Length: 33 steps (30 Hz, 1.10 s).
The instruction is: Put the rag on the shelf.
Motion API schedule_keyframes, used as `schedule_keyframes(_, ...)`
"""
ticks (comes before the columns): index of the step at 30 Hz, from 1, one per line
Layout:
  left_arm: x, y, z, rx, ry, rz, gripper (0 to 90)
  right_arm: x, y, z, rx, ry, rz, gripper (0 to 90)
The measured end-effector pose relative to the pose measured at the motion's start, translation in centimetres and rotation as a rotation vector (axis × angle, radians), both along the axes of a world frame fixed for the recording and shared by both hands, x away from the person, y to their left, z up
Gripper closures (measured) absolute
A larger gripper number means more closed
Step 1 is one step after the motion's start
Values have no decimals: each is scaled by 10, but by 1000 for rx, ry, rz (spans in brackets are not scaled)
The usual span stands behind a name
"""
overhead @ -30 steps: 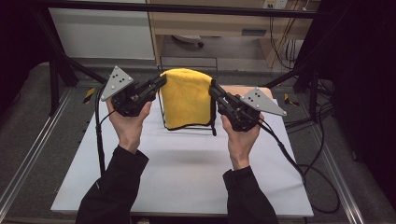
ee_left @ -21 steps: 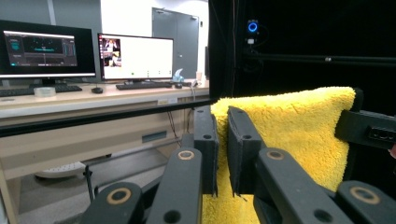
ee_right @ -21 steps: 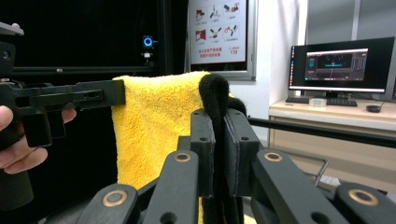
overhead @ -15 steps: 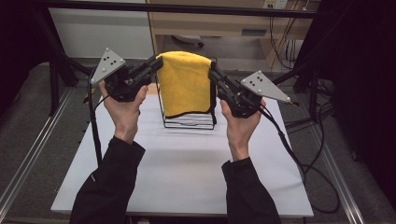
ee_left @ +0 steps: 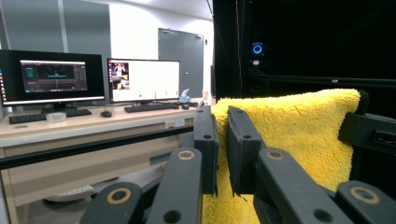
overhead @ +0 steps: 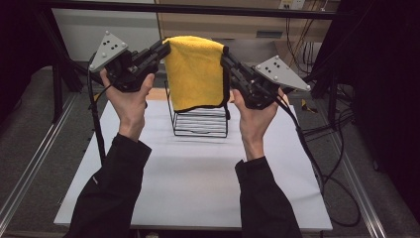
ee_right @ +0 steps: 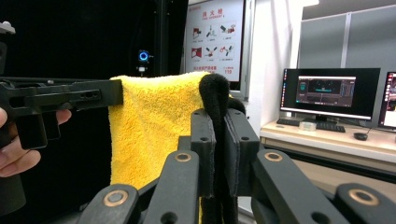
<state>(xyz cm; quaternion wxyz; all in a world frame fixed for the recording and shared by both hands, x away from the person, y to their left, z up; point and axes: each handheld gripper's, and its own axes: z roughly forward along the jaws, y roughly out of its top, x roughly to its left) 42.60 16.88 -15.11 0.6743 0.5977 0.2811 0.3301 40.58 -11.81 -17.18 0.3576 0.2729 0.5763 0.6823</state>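
Note:
A yellow towel (overhead: pixel 195 74) hangs stretched between both grippers, above a black wire rack (overhead: pixel 200 124) on the white table (overhead: pixel 198 193). My left gripper (overhead: pixel 166 48) is shut on the towel's upper left corner, and my right gripper (overhead: pixel 225 53) is shut on the upper right corner, where a dark edge shows. In the left gripper view the jaws (ee_left: pixel 222 126) pinch the towel (ee_left: pixel 289 126). In the right gripper view the jaws (ee_right: pixel 219 121) clamp the towel (ee_right: pixel 149 126), with the other gripper (ee_right: pixel 70 100) holding the far corner. The towel's lower edge hangs just over the rack's top.
Black cables (overhead: pixel 317 168) trail off the table's right side. Metal rails (overhead: pixel 29 168) run along the floor on the left. A desk with monitors (ee_left: pixel 93 77) stands beyond the table, and a dark frame bar (overhead: pixel 198 7) crosses above.
Both hands have risen together, carrying the towel up until it hangs above the wire rack instead of over it. Both grips hold.

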Motion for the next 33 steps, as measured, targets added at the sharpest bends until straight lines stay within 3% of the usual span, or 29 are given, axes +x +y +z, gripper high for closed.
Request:
schedule_keyframes(15, 20, 0, 24, -11, -11, 12, 831, 24, 2, 22, 21, -19, -5, 835)
schedule_keyframes(24, 37, 3, 31, -26, -9, 26, 831, 40, 7, 34, 14, -23, -16, 835)
schedule_keyframes(33, 54, 1, 41, -2, -15, 54, 831, 58, 9, 42, 21, -18, -27, 835)
